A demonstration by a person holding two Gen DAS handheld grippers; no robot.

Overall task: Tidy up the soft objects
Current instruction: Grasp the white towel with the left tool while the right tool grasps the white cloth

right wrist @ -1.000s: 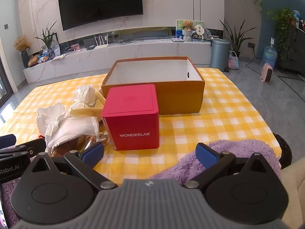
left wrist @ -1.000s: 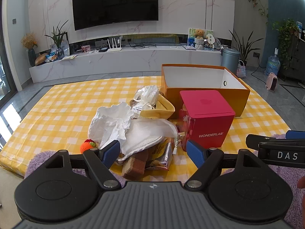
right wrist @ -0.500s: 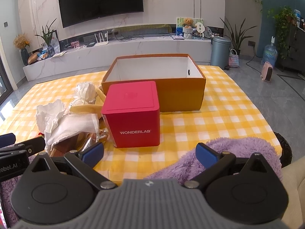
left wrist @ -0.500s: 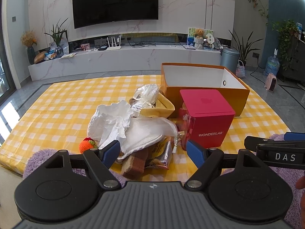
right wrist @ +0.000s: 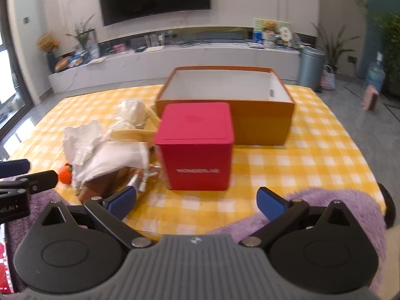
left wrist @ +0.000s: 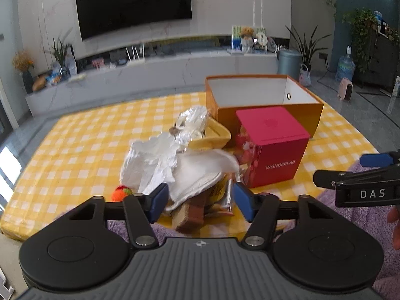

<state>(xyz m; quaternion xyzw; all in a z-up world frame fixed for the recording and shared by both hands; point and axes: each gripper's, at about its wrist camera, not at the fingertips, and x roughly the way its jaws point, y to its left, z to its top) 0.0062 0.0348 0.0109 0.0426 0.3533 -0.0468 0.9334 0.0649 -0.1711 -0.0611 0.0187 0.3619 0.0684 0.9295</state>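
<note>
A pile of soft things lies on the yellow checked table: crumpled white paper (left wrist: 152,160), a white cloth pouch (left wrist: 202,172), a clear plastic bag (left wrist: 192,122), a yellow item (left wrist: 215,137), snack packets (left wrist: 220,197), a brown block (left wrist: 190,212) and a small orange knitted ball (left wrist: 121,192). My left gripper (left wrist: 201,201) is open, just in front of the pile. My right gripper (right wrist: 196,200) is open, in front of the red WONDERLAB box (right wrist: 197,145). The open orange box (right wrist: 225,100) stands behind it, empty.
A purple fluffy fabric (right wrist: 325,205) lies along the table's near edge under both grippers. The red box (left wrist: 270,147) sits between the pile and the orange box (left wrist: 262,97). A TV wall and low shelf are far behind.
Both grippers have moved forward and to the left, closer to the pile and the red box. The current frames are blurred by motion. Both stay open.
</note>
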